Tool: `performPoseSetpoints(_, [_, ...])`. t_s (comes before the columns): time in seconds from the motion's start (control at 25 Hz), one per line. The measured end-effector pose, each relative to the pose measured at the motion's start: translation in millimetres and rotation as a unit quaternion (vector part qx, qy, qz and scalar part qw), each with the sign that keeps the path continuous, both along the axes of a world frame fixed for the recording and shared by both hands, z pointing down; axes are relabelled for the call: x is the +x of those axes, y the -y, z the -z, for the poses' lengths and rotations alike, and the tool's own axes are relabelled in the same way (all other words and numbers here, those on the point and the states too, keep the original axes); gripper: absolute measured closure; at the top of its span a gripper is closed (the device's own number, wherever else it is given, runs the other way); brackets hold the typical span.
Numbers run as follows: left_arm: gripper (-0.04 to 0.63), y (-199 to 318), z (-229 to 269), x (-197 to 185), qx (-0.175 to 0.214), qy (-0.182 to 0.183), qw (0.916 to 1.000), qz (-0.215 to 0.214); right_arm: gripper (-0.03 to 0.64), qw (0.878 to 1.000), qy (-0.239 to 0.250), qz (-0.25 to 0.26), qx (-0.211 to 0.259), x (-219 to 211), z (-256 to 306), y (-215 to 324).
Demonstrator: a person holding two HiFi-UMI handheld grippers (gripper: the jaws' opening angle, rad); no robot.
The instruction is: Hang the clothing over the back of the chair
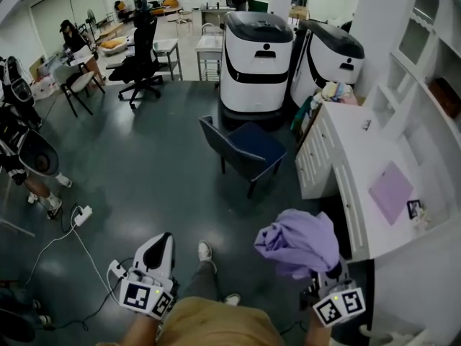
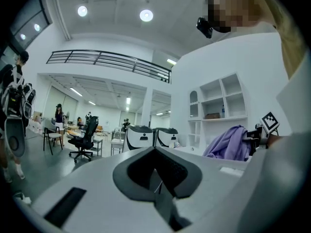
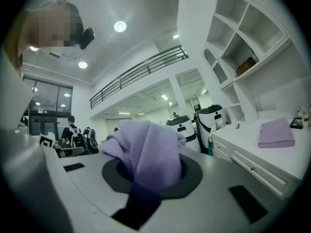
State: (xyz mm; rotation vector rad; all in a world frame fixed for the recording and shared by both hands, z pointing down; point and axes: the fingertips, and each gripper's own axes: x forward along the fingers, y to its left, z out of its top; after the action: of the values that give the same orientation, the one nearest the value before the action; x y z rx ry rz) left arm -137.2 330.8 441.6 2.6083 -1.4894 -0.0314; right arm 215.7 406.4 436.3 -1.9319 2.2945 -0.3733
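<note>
Nearest, the right tool (image 1: 323, 274) is clamped on a bunched lilac garment (image 1: 299, 242) at near right beside the white bench (image 1: 358, 144), while the left tool (image 1: 164, 242) at near left has its jaws together on nothing, and the dark blue chair (image 1: 245, 150) stands farther off, well apart from both.

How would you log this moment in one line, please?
right claw: shut on purple garment | left claw: shut, empty | chair: back bare
</note>
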Motion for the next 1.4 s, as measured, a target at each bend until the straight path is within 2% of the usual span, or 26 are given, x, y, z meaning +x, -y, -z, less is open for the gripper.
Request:
performPoseSetpoints(0.12, [0.592, 33, -7, 13, -0.007, -0.008, 0.9999, -0.012, 0.531, 1.0, 0.001, -0.004, -0.01, 4, -4, 23])
performPoseSetpoints(0.28, [0.592, 89, -4, 23, 0.007, -0.01, 0.9996, -0.027, 0.531, 1.0, 0.001, -0.008, -0.024, 6, -11, 71])
performPoseSetpoints(0.48, [0.591, 178, -25, 8, -0.019, -0.02, 0.9994, -0.023, 0.531, 0.999, -0.003, 0.001, -0.04, -13, -19, 165])
performPoseSetpoints(0.68, [0.591, 273, -25, -11, -0.025, -0.032, 0.9988, -0.028, 0.531, 0.999, -0.02, 0.02, -0.044, -46, -7, 276])
performPoseSetpoints(0.84, [0.591, 333, -29, -24, -0.03, -0.037, 0.9979, -0.045, 0.531, 0.999, -0.027, 0.015, -0.038, -68, 4, 340])
performPoseSetpoints(1.04, [0.591, 390, -36, -25, -0.042, -0.047, 0.9963, -0.057, 0.529, 0.999, -0.027, -0.011, -0.036, -67, 16, 378])
performPoseSetpoints(1.24, [0.591, 417, -38, 1, -0.05, -0.048, 0.9937, -0.088, 0.529, 0.998, -0.028, -0.032, -0.037, -48, 18, 392])
performPoseSetpoints(1.4, [0.591, 438, -35, 27, -0.048, -0.04, 0.9934, -0.096, 0.529, 0.999, -0.017, -0.034, -0.037, -25, 14, 411])
